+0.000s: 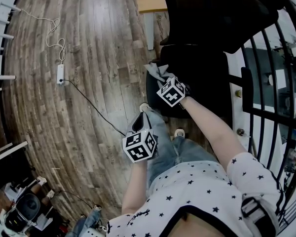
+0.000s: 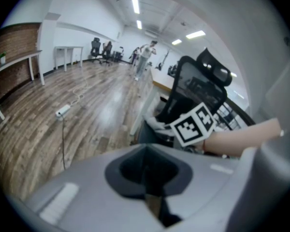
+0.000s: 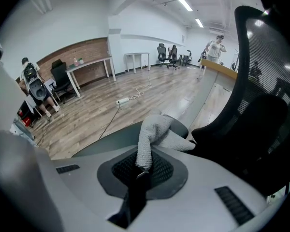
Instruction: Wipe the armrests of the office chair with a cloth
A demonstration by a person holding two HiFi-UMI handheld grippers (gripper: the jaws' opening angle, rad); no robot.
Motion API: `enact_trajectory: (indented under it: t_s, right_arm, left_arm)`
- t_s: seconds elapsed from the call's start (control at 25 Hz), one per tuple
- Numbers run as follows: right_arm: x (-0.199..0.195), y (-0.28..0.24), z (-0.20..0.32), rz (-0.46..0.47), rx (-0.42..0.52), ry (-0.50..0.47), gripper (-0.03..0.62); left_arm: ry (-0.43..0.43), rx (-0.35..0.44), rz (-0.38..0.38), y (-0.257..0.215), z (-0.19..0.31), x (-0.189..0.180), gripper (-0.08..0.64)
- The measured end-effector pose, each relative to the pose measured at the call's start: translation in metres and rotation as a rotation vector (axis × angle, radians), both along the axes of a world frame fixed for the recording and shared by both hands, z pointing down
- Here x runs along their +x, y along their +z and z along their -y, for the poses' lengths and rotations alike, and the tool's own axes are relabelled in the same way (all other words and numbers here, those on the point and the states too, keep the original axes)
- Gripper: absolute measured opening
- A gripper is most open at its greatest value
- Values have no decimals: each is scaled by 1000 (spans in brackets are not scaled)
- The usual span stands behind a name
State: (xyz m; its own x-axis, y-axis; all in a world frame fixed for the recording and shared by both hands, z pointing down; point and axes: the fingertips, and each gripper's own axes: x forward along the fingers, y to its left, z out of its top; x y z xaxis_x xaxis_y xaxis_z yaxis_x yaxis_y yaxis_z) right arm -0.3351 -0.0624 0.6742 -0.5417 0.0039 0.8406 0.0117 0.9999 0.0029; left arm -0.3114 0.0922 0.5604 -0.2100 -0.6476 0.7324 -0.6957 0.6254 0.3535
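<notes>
Right gripper (image 3: pixel 144 170) jaws pinch grey terry cloth (image 3: pixel 152 134), pressing it onto dark padded armrest (image 3: pixel 111 139) for wiping; left gripper (image 2: pixel 147 192) jaws together, empty, parked near-left, clear.

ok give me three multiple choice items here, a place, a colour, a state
1. Where is the cloth? A on the floor; B on the armrest, held by the right gripper; C on a desk.
2. What colour is the cloth? A red; B blue; C grey.
3. How are the left gripper's jaws? A shut, empty; B wide open; C shut on a cable.
1 B: pinched there in the right gripper view. 2 C: pale grey. 3 A: its view shows them together, nothing between.
</notes>
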Motion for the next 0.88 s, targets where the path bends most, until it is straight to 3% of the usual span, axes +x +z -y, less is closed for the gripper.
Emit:
enact_trajectory:
  t_s: [0.88]
  right_arm:
    - [39,0,-69,-29,-64,-120,29]
  left_arm:
    - [-11,-7,7,-5,-18,28,5]
